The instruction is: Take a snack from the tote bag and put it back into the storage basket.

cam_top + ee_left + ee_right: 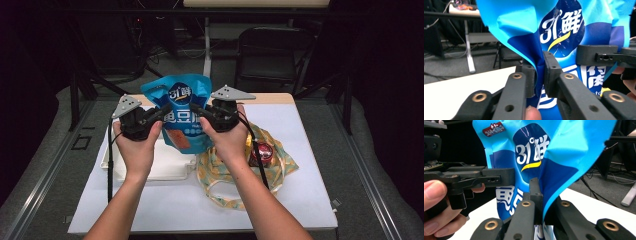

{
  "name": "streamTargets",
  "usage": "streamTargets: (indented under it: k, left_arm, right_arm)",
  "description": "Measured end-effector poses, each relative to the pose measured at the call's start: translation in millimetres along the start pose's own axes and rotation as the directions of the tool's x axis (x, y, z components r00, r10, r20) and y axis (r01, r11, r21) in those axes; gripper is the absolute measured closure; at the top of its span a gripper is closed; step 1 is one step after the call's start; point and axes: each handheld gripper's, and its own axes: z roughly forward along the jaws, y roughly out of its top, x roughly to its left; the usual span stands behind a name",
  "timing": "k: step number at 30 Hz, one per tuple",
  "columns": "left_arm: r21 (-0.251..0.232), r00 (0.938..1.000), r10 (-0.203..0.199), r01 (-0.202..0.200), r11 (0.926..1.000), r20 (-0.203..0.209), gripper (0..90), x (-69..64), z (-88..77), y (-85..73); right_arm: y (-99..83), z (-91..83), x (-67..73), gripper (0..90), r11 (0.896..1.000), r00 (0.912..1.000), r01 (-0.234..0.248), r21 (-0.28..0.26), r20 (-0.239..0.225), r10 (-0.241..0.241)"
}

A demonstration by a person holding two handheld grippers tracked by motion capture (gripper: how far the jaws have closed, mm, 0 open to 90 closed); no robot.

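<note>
A blue snack bag (181, 98) with white lettering is held upright above the table, between both grippers. My left gripper (164, 111) pinches its left edge; in the left gripper view the jaws (539, 75) press on a fold of the bag (564, 32). My right gripper (196, 108) pinches the right edge, and in the right gripper view its jaws (541, 195) are shut on the bag's (531, 150) creased side. Each gripper view also shows the other gripper farther off, gripping the same bag.
A white rectangular container (167, 164) lies on the white table (310, 200) below the bag. To its right is a yellow patterned cloth bag (277, 162) with a red item (262, 150) inside. A dark chair (270, 50) stands beyond the table.
</note>
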Motion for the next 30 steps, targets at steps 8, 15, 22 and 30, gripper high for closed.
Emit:
streamTargets:
  k: [8,15,22,30]
  left_arm:
    - [-0.023,0.9992,-0.037,0.037,0.9991,0.019,90.0,9.6,-11.5,4.9]
    - [-0.037,0.9986,-0.052,0.052,0.9979,0.007,90.0,21.0,-20.3,5.2]
    - [-0.062,0.9971,-0.075,0.075,0.9952,0.009,90.0,37.9,-28.3,1.8]
    - [-0.074,0.9954,-0.095,0.093,0.9929,-0.015,90.0,55.3,-36.8,0.7]
  right_arm:
    - [-1.3,1.7,5.5,79.6,1.0,0.9998,0.016,0.0,-0.011,-0.016]
    - [-3.1,-6.3,4.7,59.9,1.0,0.9996,0.009,-0.008,-0.026,-0.009]
    - [-11.3,-20.3,5.1,49.8,1.0,0.9996,0.023,0.0,-0.016,-0.023]
    - [-29.4,-40.3,-10.1,45.7,1.0,0.9995,0.01,0.021,0.029,-0.011]
